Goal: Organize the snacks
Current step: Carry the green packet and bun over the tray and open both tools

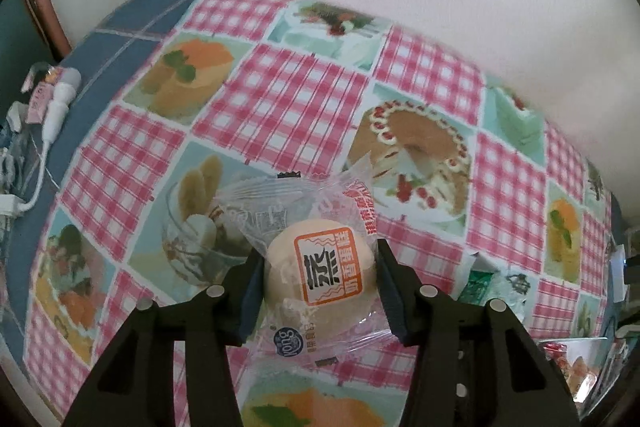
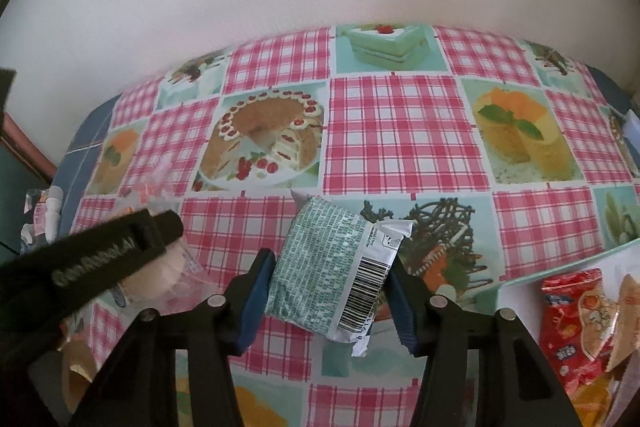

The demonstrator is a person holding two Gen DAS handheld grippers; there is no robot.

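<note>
Left gripper (image 1: 320,287) clamps the wrapped steamed bun (image 1: 320,277), right gripper (image 2: 328,287) pinches the green snack packet (image 2: 334,275); lift both gently clear of the worktop (image 2: 400,131), without crushing.

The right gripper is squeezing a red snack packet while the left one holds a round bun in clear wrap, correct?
Not quite. The right wrist view shows the right gripper squeezing a green-and-white snack packet, not a red one. The left gripper does hold the wrapped round bun.

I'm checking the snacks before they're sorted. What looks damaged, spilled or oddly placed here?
Nothing stands out. The left claw grips an intact wrapped bun; the right claw grips a sealed green packet, merely angled. No spills on the tablecloth.
</note>
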